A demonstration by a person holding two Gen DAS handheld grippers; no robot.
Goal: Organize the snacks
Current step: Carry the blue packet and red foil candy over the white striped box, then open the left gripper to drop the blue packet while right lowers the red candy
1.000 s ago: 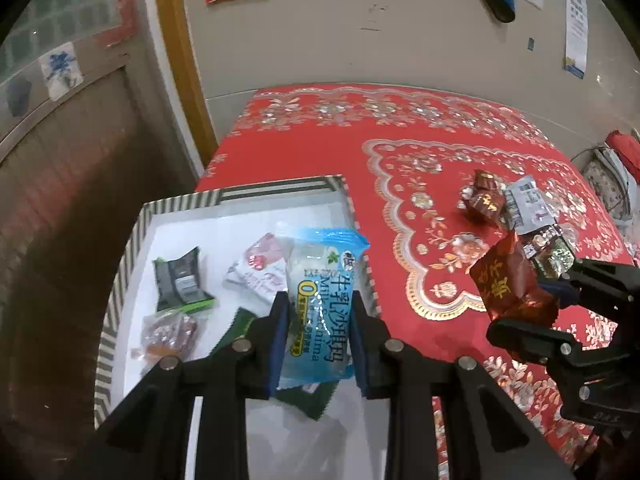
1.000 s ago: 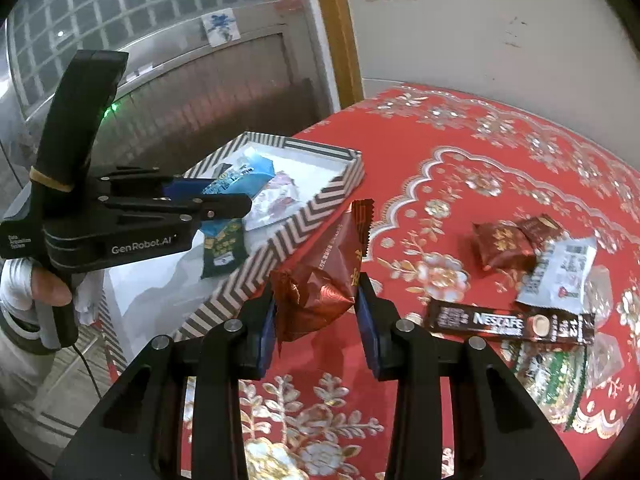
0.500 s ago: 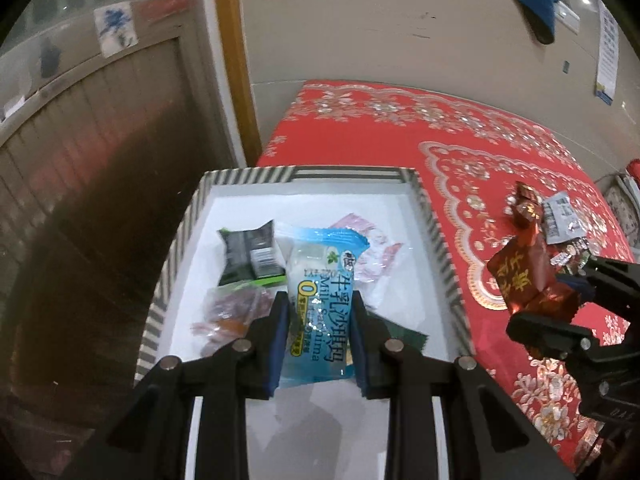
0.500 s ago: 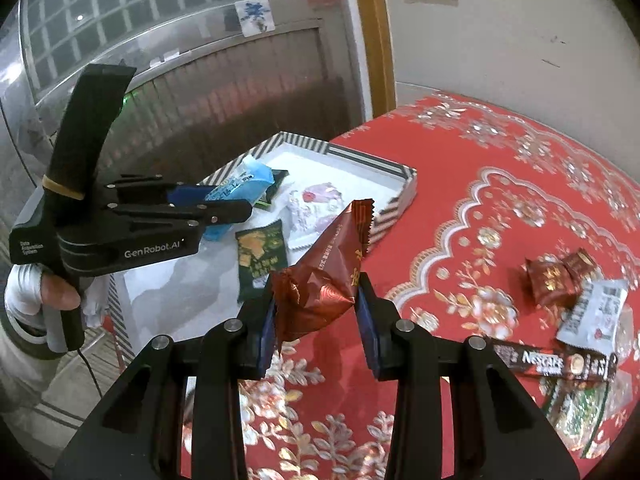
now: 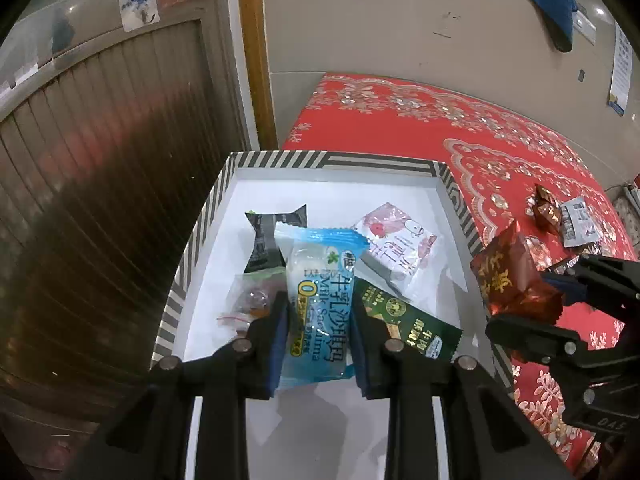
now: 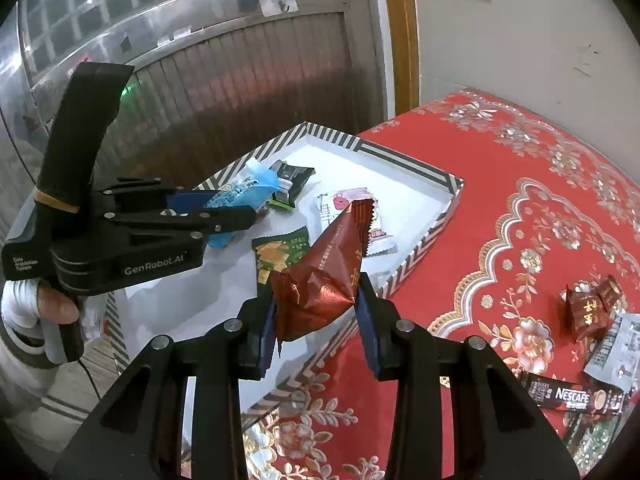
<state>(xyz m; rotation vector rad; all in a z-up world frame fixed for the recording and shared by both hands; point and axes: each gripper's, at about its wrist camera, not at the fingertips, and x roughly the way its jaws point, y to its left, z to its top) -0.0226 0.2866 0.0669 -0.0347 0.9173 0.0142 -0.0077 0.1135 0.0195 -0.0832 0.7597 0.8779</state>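
My left gripper [image 5: 318, 320] is shut on a light blue snack packet [image 5: 320, 304] and holds it above the white box with a striped rim [image 5: 332, 159]. In the box lie a black packet [image 5: 266, 240], a pink-and-white packet [image 5: 394, 246], a green packet [image 5: 408, 326] and a clear candy bag [image 5: 248, 304]. My right gripper [image 6: 316, 308] is shut on a dark red foil packet [image 6: 324, 276], held over the box's near rim [image 6: 416, 258]. The left gripper with the blue packet [image 6: 240, 196] shows in the right wrist view.
The table has a red patterned cloth [image 6: 520, 184]. Loose snacks lie on it at the right: red foil packets [image 6: 588, 312], a Nescafe stick [image 6: 572, 394], a grey-white packet [image 6: 618, 344]. A metal shutter wall [image 5: 100, 184] is close on the left, beyond the table edge.
Both grippers have moved left toward the box with their packets. The blue packet now hangs over the box's middle; the red packet has come over the box's rim.
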